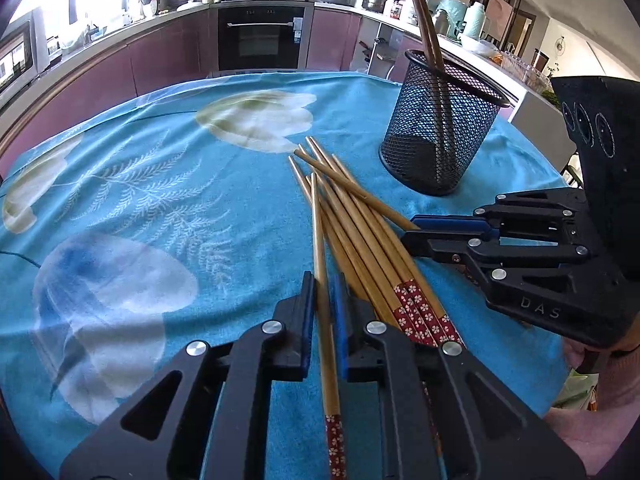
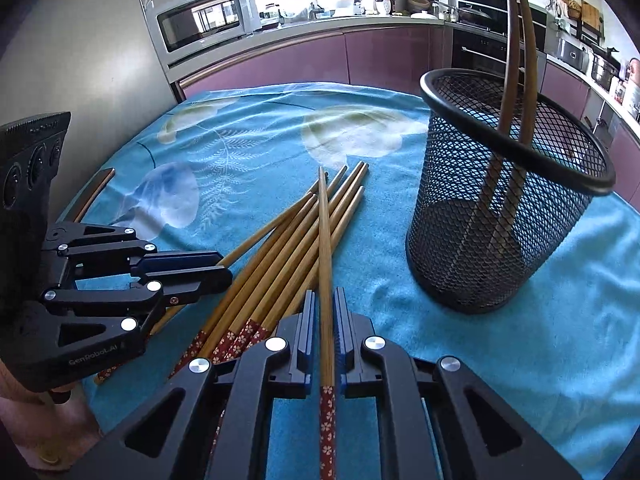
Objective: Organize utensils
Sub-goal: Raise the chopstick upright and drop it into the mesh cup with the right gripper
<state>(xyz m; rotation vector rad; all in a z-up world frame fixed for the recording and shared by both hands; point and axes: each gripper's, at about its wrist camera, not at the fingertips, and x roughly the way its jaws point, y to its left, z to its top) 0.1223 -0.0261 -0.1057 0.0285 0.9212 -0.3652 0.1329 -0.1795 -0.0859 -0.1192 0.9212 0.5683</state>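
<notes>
blue floral cloth point(image 1: 160, 200), both tongs point(image 1: 323, 280) point(image 2: 324, 296) clamping one chopstick point(image 1: 320, 240) point(image 2: 326, 248) each, handle ends cut off

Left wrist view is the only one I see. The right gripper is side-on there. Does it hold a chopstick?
Observer: Yes. In the right wrist view the right gripper is shut on one chopstick.
Operator: Which end does it grip near?
Observer: The red flowered end; that end sticks out behind the jaws, toward the camera.
Operator: Where does the tip point?
Observer: Away from the camera, over the pile, left of the basket.
</notes>
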